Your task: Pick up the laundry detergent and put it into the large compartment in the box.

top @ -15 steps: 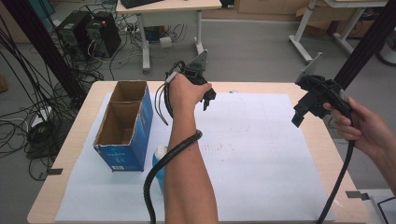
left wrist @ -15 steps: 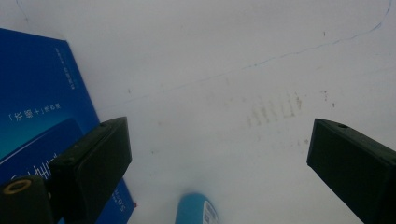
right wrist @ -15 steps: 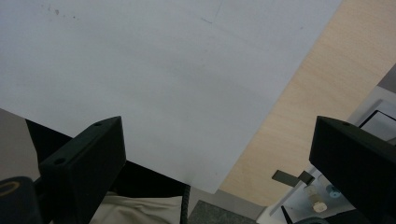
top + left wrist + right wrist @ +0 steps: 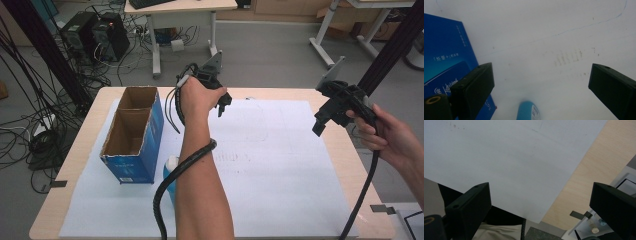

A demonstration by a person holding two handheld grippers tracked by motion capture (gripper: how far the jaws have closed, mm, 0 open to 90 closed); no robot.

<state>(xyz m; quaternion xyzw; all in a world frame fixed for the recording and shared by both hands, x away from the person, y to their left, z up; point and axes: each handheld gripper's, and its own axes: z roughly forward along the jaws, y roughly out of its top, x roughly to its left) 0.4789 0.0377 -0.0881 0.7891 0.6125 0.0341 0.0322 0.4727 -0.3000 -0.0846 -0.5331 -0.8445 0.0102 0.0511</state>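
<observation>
Blue bottle (image 4: 171,172) lay beside the box (image 4: 132,135); the left gripper (image 4: 223,102) hung above, jaws spread wide, empty.

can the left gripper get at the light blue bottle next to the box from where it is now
Probably yes. The left gripper hangs open above the paper, and the bottle lies low between its jaws with bare paper around it; only the blue box stands close beside.

The table (image 4: 334,136) looks like pale wood with a smooth matt finish. A matt white paper sheet (image 4: 280,165) covers it. The box (image 4: 134,131) is cardboard, glossy blue outside, raw brown inside. The bottle (image 4: 526,112) looks like smooth blue plastic.
</observation>
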